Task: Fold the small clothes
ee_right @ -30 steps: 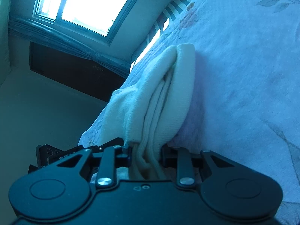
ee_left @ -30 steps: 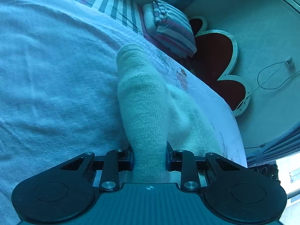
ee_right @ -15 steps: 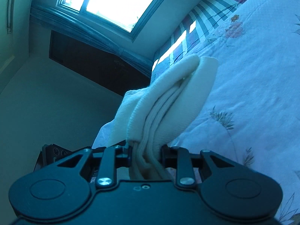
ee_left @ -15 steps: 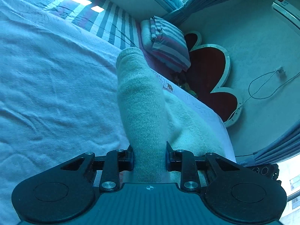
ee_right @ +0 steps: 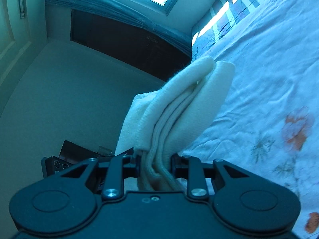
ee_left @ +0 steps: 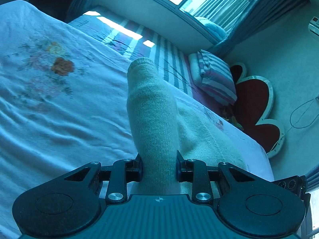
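My left claw [ee_left: 159, 168] is pinching one end of the cream knit garment [ee_left: 153, 107], and my right claw [ee_right: 154, 164] is pinching a bunched, layered edge of it [ee_right: 179, 103]. The garment is held up above the flowered bedsheet [ee_left: 49, 99], over the bed's edge, with the striped pillow [ee_left: 216, 79] farther along the bed.

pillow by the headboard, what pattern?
Striped, pinkish-red and pale bands; the pillow shows best in the left wrist view.

my left gripper [ee_left: 159, 166] is matte black: round discs with circular insets, silver screws, a ribbed plate bearing a small crosshair mark. my right gripper [ee_right: 155, 165] matches, its plate smooth.
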Demonstrator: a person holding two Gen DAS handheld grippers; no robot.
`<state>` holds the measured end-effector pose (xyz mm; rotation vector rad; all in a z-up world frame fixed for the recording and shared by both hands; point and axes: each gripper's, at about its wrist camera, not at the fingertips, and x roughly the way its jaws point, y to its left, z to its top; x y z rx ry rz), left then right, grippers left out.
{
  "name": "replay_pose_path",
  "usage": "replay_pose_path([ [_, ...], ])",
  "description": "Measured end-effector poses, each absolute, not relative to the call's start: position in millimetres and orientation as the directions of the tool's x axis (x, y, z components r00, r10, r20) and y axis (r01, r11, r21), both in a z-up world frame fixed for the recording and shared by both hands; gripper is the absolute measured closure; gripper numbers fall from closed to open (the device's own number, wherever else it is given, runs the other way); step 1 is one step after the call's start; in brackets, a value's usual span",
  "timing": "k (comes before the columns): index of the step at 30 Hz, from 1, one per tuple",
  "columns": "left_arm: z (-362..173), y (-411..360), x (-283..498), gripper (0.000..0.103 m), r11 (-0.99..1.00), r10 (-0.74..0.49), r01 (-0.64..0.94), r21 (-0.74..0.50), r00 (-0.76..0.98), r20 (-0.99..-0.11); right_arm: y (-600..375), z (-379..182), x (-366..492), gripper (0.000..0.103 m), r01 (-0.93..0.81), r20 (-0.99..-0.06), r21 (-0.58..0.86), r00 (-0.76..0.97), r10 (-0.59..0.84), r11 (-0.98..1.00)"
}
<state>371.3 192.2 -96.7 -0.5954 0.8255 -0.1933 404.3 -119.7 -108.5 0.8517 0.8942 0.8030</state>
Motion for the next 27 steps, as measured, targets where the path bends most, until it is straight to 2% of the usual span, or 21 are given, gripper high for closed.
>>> replay_pose_path([
  [7, -153, 250, 382, 0.074, 0.838, -0.378, -0.070, -0.541, 0.639, -0.670, -53, -149, 408, 0.077, -0.179, -0.371, 0.864, 0.403, 0.836, 0.470],
  [11, -196, 267, 395, 0.074, 0.852, -0.377, -0.070, -0.519, 0.606, -0.701, -24, -183, 409, 0.077, -0.135, -0.436, 0.837, 0.422, 0.795, 0.531],
  [13, -211, 278, 396, 0.074, 0.828, -0.402, -0.075, -0.556, 0.612, -0.681, -18, -191, 401, 0.077, -0.129, -0.441, 0.828, 0.450, 0.776, 0.546],
  [21, -218, 281, 402, 0.073, 0.811, -0.444, -0.036, -0.584, 0.613, -0.654, -19, -188, 387, 0.076, -0.127, -0.480, 0.790, 0.481, 0.733, 0.600],
  [27, -210, 278, 403, 0.073, 0.827, -0.446, -0.001, -0.562, 0.607, -0.657, -20, -184, 380, 0.076, -0.139, -0.471, 0.789, 0.488, 0.735, 0.599],
])
